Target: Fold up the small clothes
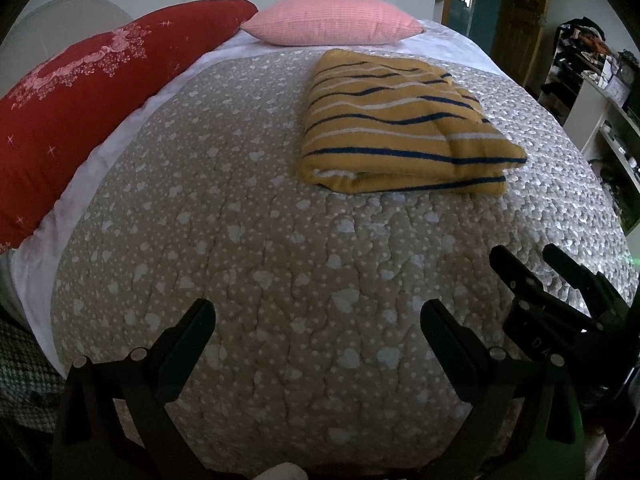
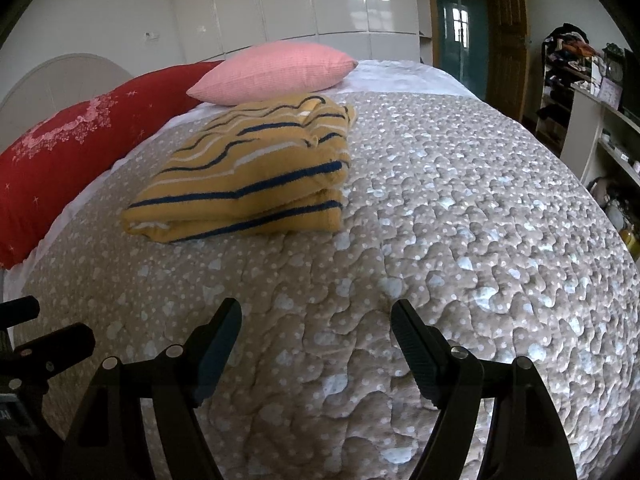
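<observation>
A yellow garment with blue and white stripes lies folded into a thick rectangle on the beige quilt, far from both grippers. It also shows in the right wrist view. My left gripper is open and empty above the quilt's near part. My right gripper is open and empty too, and it shows at the right edge of the left wrist view. The left gripper's fingers show at the left edge of the right wrist view.
A pink pillow and a red floral pillow lie at the head of the bed. White shelves with clutter stand to the right. A white wardrobe and a door are behind the bed.
</observation>
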The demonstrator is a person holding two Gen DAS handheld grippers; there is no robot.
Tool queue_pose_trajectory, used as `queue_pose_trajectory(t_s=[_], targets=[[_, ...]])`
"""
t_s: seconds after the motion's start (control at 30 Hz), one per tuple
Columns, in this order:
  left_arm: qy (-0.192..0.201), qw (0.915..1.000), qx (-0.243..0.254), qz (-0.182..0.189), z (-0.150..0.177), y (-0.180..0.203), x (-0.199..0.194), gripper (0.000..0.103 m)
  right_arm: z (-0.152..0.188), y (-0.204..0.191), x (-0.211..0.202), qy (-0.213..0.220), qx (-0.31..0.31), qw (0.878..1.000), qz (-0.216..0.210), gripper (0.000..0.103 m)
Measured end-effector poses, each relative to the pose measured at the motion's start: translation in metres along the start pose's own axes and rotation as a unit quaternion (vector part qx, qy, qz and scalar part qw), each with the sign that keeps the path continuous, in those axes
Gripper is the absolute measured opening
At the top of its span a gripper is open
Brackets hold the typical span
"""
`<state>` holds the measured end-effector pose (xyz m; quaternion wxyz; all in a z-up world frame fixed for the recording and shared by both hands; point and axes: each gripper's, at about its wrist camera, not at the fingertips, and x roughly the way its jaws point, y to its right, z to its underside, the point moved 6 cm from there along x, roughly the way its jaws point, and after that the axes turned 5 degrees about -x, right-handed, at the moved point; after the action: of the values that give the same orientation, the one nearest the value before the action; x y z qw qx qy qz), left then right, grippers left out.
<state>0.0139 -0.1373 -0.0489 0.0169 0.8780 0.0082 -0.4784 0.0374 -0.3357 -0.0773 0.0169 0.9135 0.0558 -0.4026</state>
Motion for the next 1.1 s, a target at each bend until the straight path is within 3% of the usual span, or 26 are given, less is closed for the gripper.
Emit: queue_pose_trajectory(t_s=[1.1], targets=[[-0.023,0.9993,-0.023,0.020,0.006,-0.014,0.013,0.102,0.007,-0.001,-0.001,-0.013,-0.005,1.000,0.012,0.082]])
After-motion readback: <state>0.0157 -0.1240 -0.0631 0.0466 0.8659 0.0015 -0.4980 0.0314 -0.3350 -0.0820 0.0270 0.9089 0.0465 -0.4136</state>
